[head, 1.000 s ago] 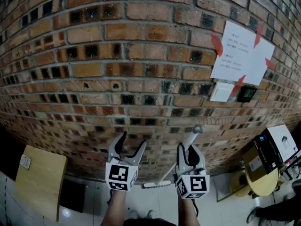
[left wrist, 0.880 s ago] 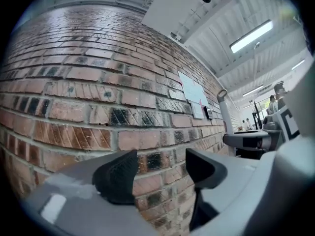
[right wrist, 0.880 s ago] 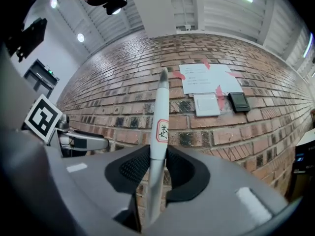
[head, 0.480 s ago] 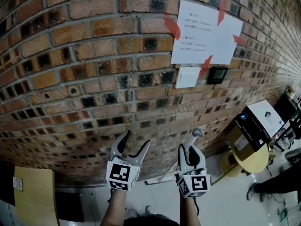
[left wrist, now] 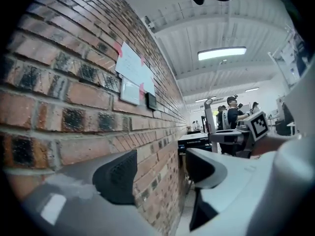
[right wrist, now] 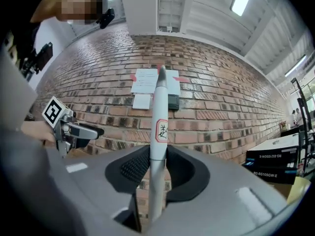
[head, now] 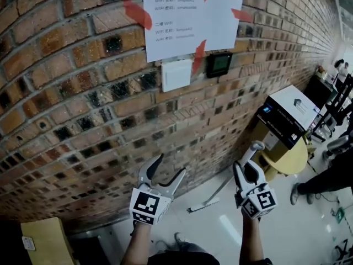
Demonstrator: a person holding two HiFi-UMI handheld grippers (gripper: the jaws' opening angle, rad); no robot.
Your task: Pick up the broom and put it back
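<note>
The broom [right wrist: 158,117] is clamped by its pale handle between the closed jaws of the right gripper [right wrist: 157,170], close in front of the brick wall [head: 83,93]. In the head view the handle is seen slanting down and left to the bristle head [head: 203,206], low near the wall's foot; whether it touches the floor [head: 287,231] cannot be told. The left gripper [head: 168,171] is held well to the left, its jaws spread with nothing between them. Taped paper sheets [head: 187,15] and a white switch plate [head: 176,74] are fixed on the wall above. A box [head: 287,115] is set on a round yellow table [head: 289,162] at the right.
</note>
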